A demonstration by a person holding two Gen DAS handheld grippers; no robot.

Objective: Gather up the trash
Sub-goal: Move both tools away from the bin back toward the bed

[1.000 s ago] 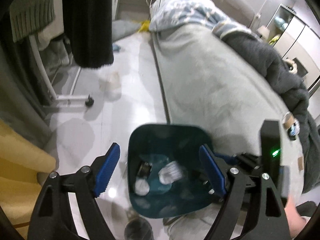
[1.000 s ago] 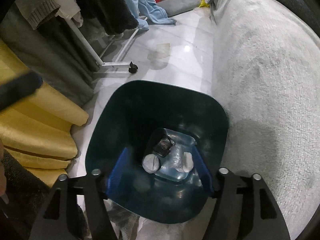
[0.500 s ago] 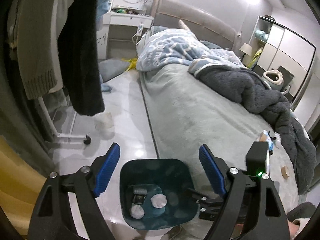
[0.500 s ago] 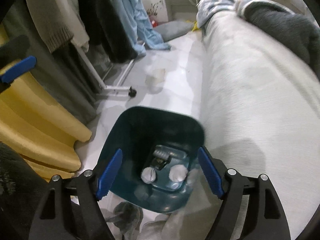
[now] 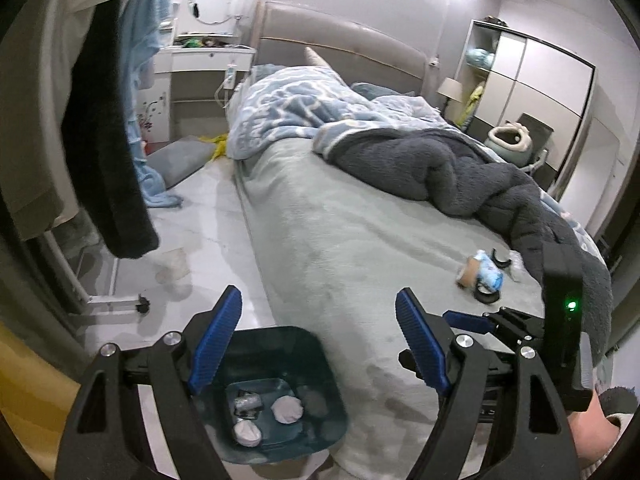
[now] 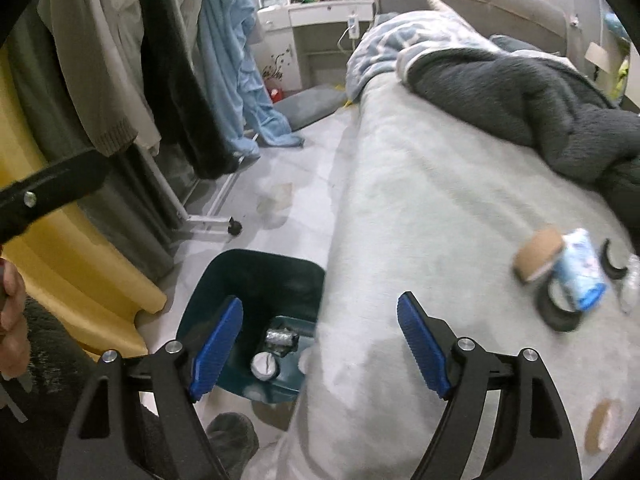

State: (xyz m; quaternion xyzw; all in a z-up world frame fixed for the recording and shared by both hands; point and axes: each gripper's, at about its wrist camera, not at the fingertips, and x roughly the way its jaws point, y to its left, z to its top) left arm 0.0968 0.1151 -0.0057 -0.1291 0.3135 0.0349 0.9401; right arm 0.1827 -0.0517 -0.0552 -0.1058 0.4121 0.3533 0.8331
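A dark teal bin (image 5: 280, 334) (image 6: 256, 266) stands on the floor against the bed's side, holding crumpled white wads (image 5: 287, 409) (image 6: 264, 364) and a foil scrap (image 5: 248, 402). My left gripper (image 5: 318, 300) hangs above it; its jaws are closing slightly with nothing between them. My right gripper (image 6: 320, 304) is open and empty, above the bin and the bed's edge. On the bed lie a cardboard tape roll (image 6: 538, 254) (image 5: 467, 273), a blue-white packet (image 6: 582, 276) (image 5: 489, 274), a black tape ring (image 6: 558, 312) and a black curved piece (image 6: 614, 266).
The grey bed cover (image 5: 340, 232) carries a dark fleece blanket (image 5: 460, 168) at the far right. A wheeled clothes rack (image 6: 208, 224) with hanging garments stands on the left, beside yellow fabric (image 6: 80, 264). A second brown roll (image 6: 602, 426) lies near the bed's front.
Both grippers have risen and drawn back from the bin, so it looks smaller and the bed and its items have come into view. The right jaws have widened.
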